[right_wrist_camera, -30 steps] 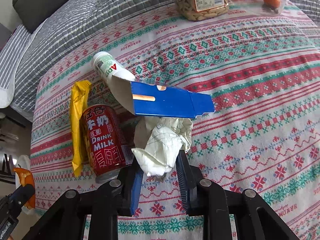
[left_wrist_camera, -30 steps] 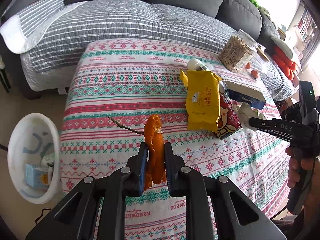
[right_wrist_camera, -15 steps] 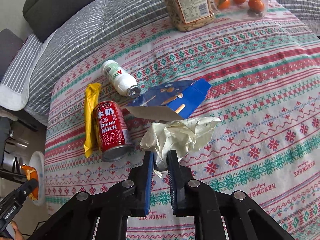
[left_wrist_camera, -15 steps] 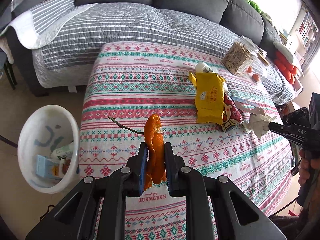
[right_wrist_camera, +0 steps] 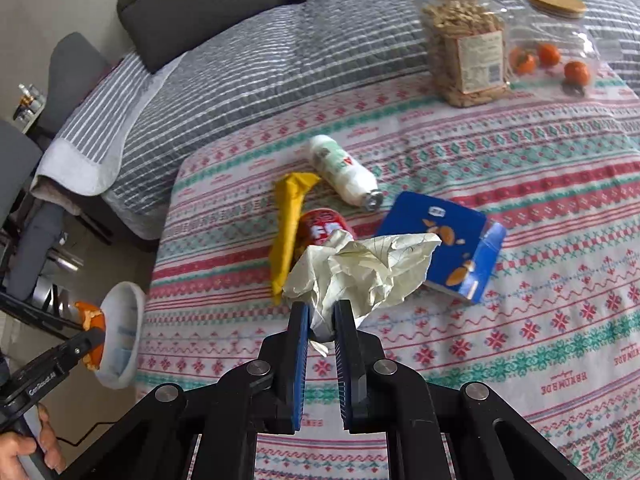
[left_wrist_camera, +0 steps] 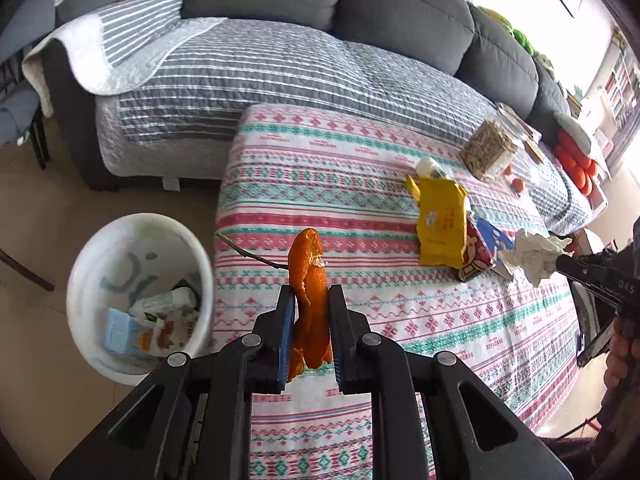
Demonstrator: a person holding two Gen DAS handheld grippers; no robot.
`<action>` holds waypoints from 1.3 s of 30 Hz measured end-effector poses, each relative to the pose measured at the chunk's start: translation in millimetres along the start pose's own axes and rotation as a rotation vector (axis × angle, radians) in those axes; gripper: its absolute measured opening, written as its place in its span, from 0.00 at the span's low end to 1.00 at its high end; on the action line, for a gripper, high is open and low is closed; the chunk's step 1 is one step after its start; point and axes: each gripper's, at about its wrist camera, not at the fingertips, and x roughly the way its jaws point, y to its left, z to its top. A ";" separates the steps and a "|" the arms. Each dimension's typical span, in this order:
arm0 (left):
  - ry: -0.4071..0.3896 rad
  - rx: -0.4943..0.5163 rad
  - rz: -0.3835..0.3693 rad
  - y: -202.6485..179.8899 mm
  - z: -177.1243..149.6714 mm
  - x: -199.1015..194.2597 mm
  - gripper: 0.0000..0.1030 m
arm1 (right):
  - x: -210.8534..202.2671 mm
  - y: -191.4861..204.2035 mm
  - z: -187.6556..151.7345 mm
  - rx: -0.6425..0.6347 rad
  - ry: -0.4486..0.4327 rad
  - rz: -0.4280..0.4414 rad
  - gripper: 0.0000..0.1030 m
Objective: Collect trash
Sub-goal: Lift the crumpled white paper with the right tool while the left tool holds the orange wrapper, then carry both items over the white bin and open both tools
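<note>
My left gripper (left_wrist_camera: 311,300) is shut on an orange peel (left_wrist_camera: 308,276), held above the table's left end, right of a white trash bin (left_wrist_camera: 100,248) on the floor that holds several wrappers. My right gripper (right_wrist_camera: 322,312) is shut on a crumpled white paper (right_wrist_camera: 360,268), lifted above the patterned tablecloth (right_wrist_camera: 520,320). That paper (left_wrist_camera: 532,256) shows at the right in the left wrist view. On the cloth lie a yellow wrapper (right_wrist_camera: 288,232), a red drink can (right_wrist_camera: 320,226), a blue box (right_wrist_camera: 456,248) and a white bottle (right_wrist_camera: 344,172).
A thin twig (left_wrist_camera: 248,252) lies on the cloth near the peel. A jar of nuts (right_wrist_camera: 464,52) and a clear box of small oranges (right_wrist_camera: 552,60) stand at the table's far side. A grey sofa with a striped quilt (left_wrist_camera: 280,64) runs behind.
Both grippers have risen and drawn back from the table. The right one closed on the paper and lifted it off the cloth. The left one carried the peel leftward, nearer the bin.
</note>
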 end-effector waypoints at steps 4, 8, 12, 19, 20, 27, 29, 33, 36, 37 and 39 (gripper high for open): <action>-0.012 -0.036 0.020 23.6 0.9 -7.9 0.17 | 4.5 32.8 -1.1 -0.057 0.000 0.044 0.11; -0.019 -0.071 0.052 50.1 -1.9 -13.5 0.17 | 16.5 67.0 -3.3 -0.104 0.015 0.083 0.11; -0.022 -0.111 0.084 77.4 -4.5 -16.3 0.17 | 34.4 101.0 -6.5 -0.141 0.039 0.122 0.11; -0.047 -0.158 0.131 120.9 -4.9 -16.4 0.17 | 69.1 159.3 -17.2 -0.196 0.080 0.191 0.11; -0.049 -0.163 0.136 127.7 -4.5 -15.2 0.18 | 74.6 166.5 -19.1 -0.203 0.087 0.199 0.11; -0.031 -0.161 0.237 150.9 -6.9 -19.6 0.61 | 113.2 211.9 -32.8 -0.248 0.131 0.247 0.11; -0.043 -0.152 0.278 155.7 -9.9 -26.2 0.73 | 122.8 221.3 -35.8 -0.261 0.139 0.257 0.11; -0.028 -0.131 0.320 167.3 -17.9 -32.1 0.75 | 141.8 242.4 -43.7 -0.292 0.159 0.277 0.11; -0.003 -0.135 0.338 178.1 -26.5 -34.2 0.76 | 155.4 255.5 -49.1 -0.311 0.171 0.293 0.11; 0.002 -0.141 0.341 182.8 -30.0 -35.5 0.76 | 161.0 260.1 -51.0 -0.318 0.175 0.298 0.12; 0.008 -0.146 0.344 189.5 -35.5 -37.7 0.76 | 172.4 268.6 -54.4 -0.332 0.181 0.304 0.14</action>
